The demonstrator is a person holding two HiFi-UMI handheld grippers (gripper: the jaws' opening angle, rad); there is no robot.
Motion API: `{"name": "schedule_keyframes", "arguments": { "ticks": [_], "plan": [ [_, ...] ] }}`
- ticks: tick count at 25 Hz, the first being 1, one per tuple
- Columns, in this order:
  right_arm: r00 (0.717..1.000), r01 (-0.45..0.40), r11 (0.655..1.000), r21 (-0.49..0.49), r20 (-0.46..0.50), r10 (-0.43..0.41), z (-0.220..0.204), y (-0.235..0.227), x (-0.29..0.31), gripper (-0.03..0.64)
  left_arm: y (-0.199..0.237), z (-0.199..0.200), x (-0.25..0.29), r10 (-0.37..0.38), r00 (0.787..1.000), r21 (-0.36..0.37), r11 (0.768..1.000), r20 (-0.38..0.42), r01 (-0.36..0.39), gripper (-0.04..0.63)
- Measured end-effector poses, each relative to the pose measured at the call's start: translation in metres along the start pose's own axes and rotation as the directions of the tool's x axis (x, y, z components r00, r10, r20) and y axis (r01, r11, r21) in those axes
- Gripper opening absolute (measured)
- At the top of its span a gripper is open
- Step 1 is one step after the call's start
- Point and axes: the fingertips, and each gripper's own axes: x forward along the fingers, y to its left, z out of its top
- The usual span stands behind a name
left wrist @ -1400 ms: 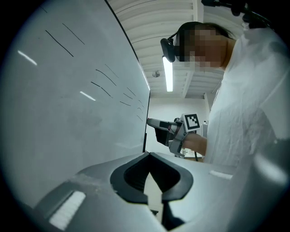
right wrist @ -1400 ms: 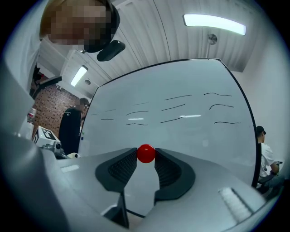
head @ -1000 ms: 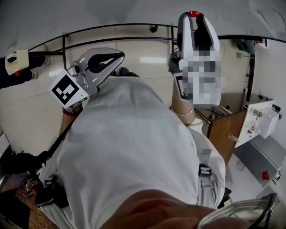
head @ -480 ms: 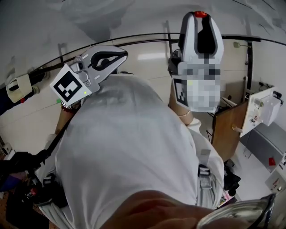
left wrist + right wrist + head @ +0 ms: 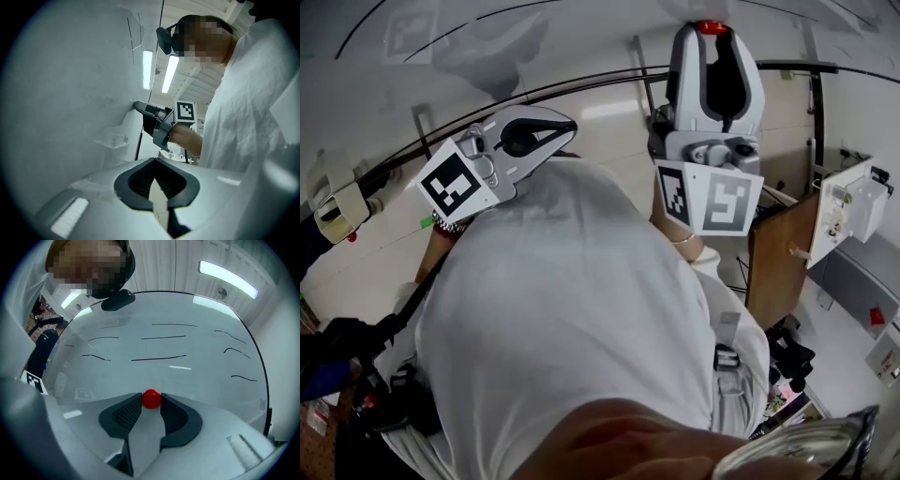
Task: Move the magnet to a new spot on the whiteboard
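Red magnet (image 5: 151, 398) is sitting pinched in the right gripper (image 5: 151, 404) tips, lower centre, seemingly touching the whiteboard (image 5: 187, 366); left gripper (image 5: 154, 165) is hanging closed, empty

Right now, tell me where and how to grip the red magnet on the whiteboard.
Pinch the magnet across its round sides, coming straight at the whiteboard. It is a small knob standing proud of the board, and the right claw closes on it that way.
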Motion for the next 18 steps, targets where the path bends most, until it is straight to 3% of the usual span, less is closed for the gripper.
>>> {"name": "schedule_keyframes", "arguments": {
  "ticks": [4, 9, 15, 18],
  "plan": [
    [1.0, -0.009, 1.0, 0.01, 0.01, 0.009, 0.001, -0.003, 0.003, 0.124, 0.01, 0.003, -0.002, 0.024, 1.0, -0.021, 0.999, 0.006, -0.024, 0.006],
    [0.997, -0.079, 0.994, 0.08, -0.012, 0.08, -0.012, -0.003, -0.024, 0.149, -0.01, 0.002, 0.003, 0.084, 0.996, -0.027, 0.996, 0.021, -0.084, 0.006],
    [0.985, -0.111, 0.982, 0.156, -0.11, 0.129, -0.052, -0.021, -0.056, 0.149, -0.023, -0.003, 0.016, 0.175, 0.984, -0.034, 0.984, 0.011, -0.175, 0.006],
    [0.976, -0.11, 0.97, 0.218, -0.16, 0.147, -0.082, -0.027, -0.08, 0.149, -0.038, -0.016, 0.018, 0.239, 0.971, -0.074, 0.968, 0.0, -0.239, 0.006]
  ]
}}
